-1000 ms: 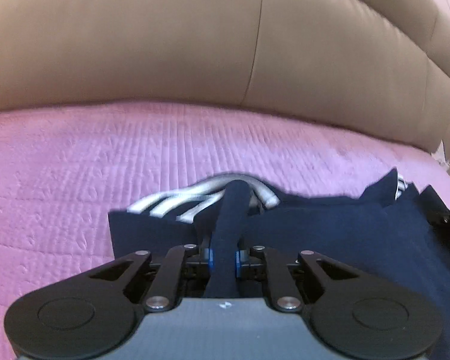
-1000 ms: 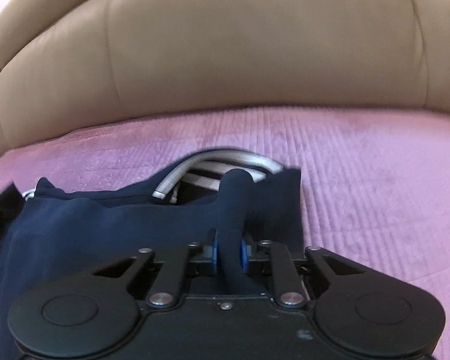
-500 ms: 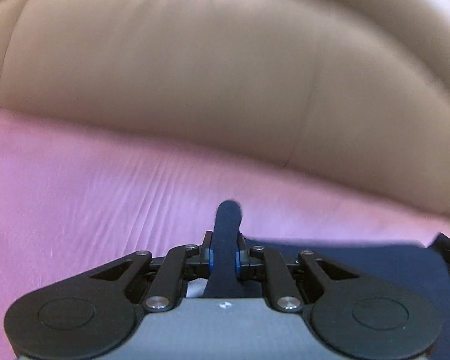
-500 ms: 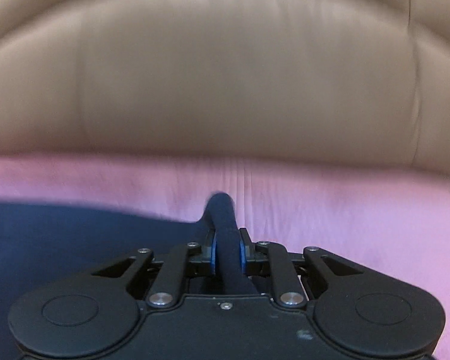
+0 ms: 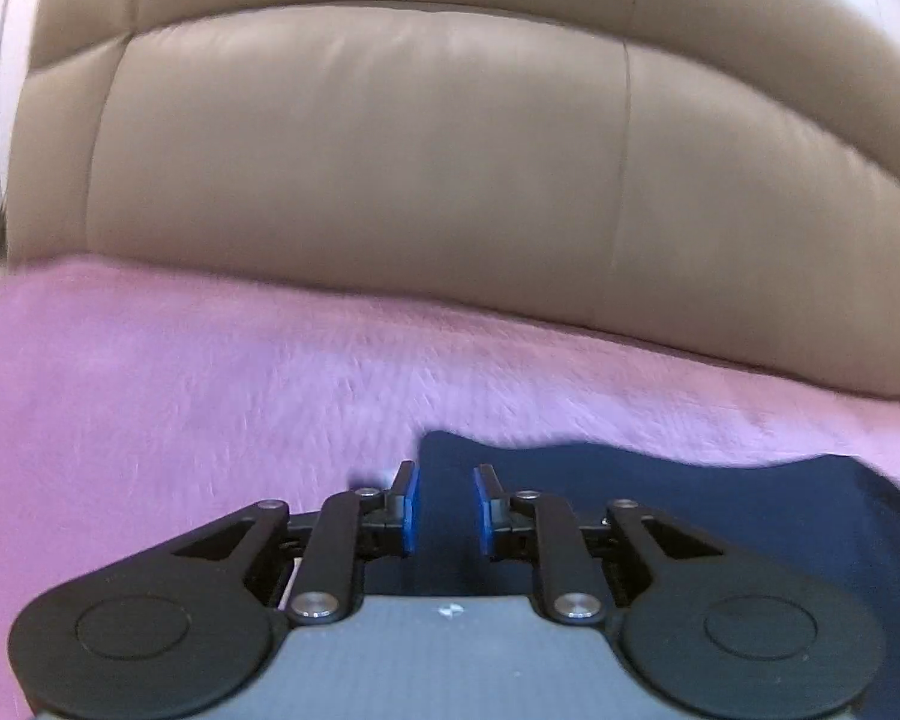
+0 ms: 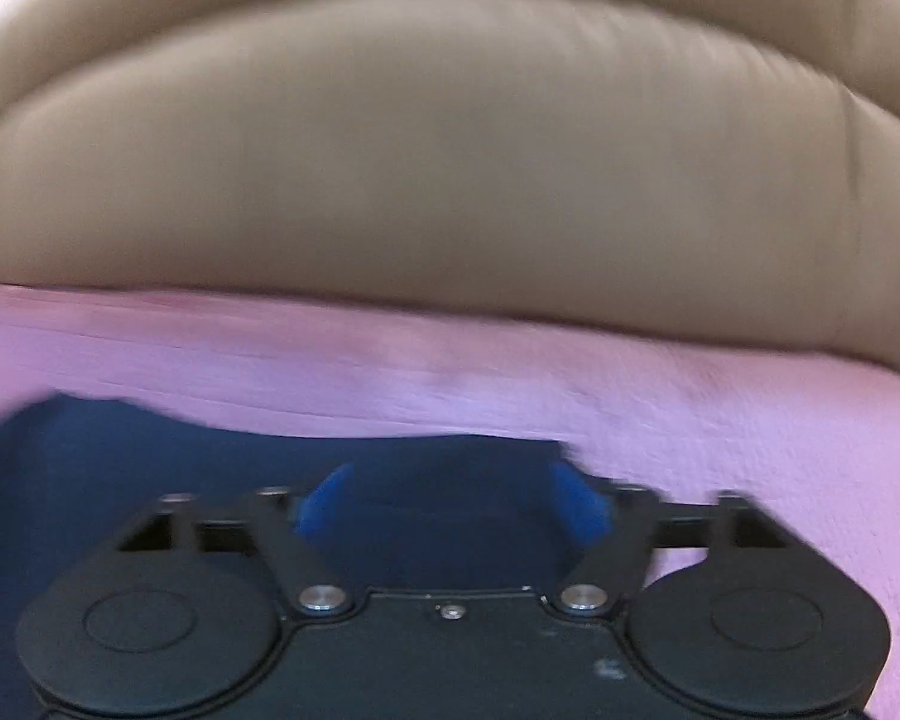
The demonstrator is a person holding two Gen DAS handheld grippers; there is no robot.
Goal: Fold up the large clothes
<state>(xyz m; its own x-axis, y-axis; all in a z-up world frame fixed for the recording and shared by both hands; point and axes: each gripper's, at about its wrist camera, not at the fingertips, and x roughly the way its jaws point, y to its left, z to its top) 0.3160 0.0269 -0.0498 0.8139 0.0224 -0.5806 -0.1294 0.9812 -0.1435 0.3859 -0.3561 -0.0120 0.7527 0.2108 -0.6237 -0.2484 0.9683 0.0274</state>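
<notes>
As both pairs of jaws are opening, the left gripper (image 5: pixel 445 504) and right gripper (image 6: pixel 450 498) release the navy garment (image 6: pixel 210 480), which lies flat, it seems, on the pink cover (image 5: pixel 210 390). Next move needs a new edge to grasp.

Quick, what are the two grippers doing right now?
Left gripper: opening, navy garment between, unpinched.
Right gripper: opening wide, holding nothing, garment below.
</notes>
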